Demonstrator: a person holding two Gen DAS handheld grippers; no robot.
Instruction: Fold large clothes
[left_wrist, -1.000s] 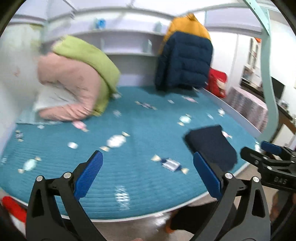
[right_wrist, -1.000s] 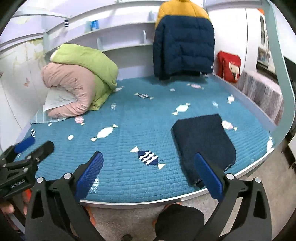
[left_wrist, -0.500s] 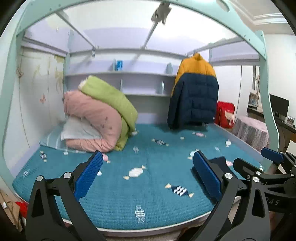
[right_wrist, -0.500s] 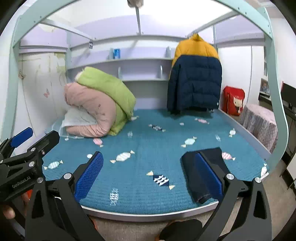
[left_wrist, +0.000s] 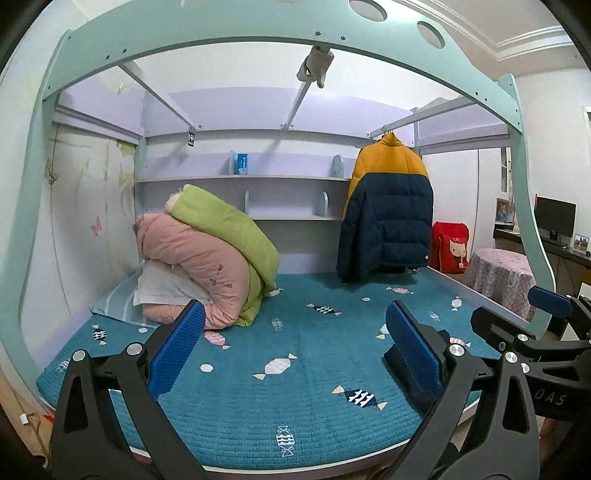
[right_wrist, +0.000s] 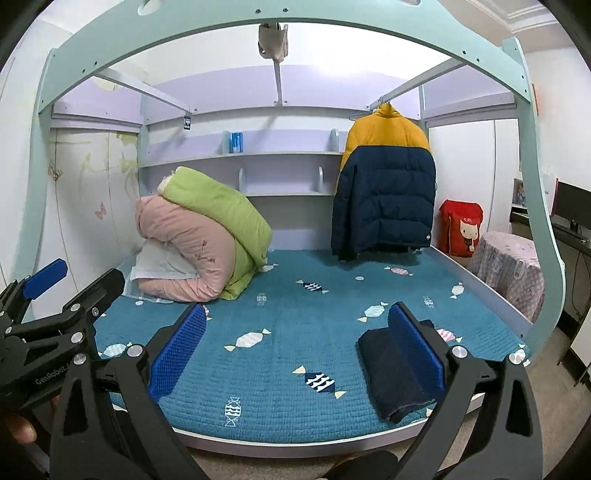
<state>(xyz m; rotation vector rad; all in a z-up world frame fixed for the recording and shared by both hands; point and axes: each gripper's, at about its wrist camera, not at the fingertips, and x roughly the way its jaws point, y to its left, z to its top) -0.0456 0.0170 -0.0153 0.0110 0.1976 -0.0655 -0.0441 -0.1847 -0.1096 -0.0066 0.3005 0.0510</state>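
Observation:
A folded dark navy garment (right_wrist: 391, 373) lies on the teal bed cover (right_wrist: 280, 332) near its front right edge; in the left wrist view (left_wrist: 397, 358) it is mostly hidden behind my right-hand pad. My left gripper (left_wrist: 295, 350) is open and empty, held off the bed's front edge. My right gripper (right_wrist: 295, 350) is open and empty, also in front of the bed. A yellow and navy puffer jacket (right_wrist: 384, 192) hangs from a rail at the back right; it also shows in the left wrist view (left_wrist: 386, 214).
Rolled pink and green quilts (right_wrist: 199, 236) lie on a pillow at the back left. Shelves (right_wrist: 240, 158) run along the back wall. A red bag (right_wrist: 461, 229) and a covered round table (right_wrist: 509, 269) stand right of the bed. A mint bed frame (right_wrist: 280, 33) arches overhead.
Both grippers have drawn back and tilted up from the bed, so the whole bed frame now shows. The dark garment stays where it lay. Both stay open.

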